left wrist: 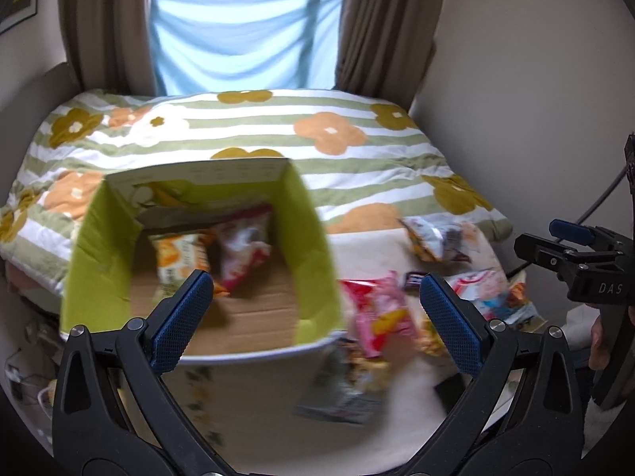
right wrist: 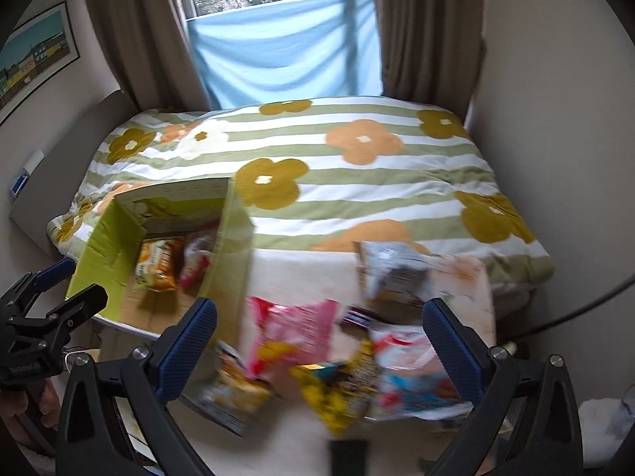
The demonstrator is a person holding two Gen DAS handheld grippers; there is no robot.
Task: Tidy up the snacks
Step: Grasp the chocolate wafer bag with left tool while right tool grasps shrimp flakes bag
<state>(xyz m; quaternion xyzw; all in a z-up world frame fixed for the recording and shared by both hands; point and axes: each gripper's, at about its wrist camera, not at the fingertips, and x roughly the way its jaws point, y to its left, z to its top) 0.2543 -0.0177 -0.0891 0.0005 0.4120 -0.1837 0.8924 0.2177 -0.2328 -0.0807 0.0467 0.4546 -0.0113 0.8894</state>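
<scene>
flowered quilt behind, curtains framing the window. green box sits left with an orange packet and a red packet inside. loose snacks are piled just right of it. left gripper hovers over the box edge, fingers wide apart, empty; right gripper over the pile, also spread, empty.

the box has lime-green flaps and a plain brown floor. inside lie an orange packet and a red-and-white packet. the quilt is green-and-white striped with orange, mustard and white flowers. the curtains are brown.
</scene>
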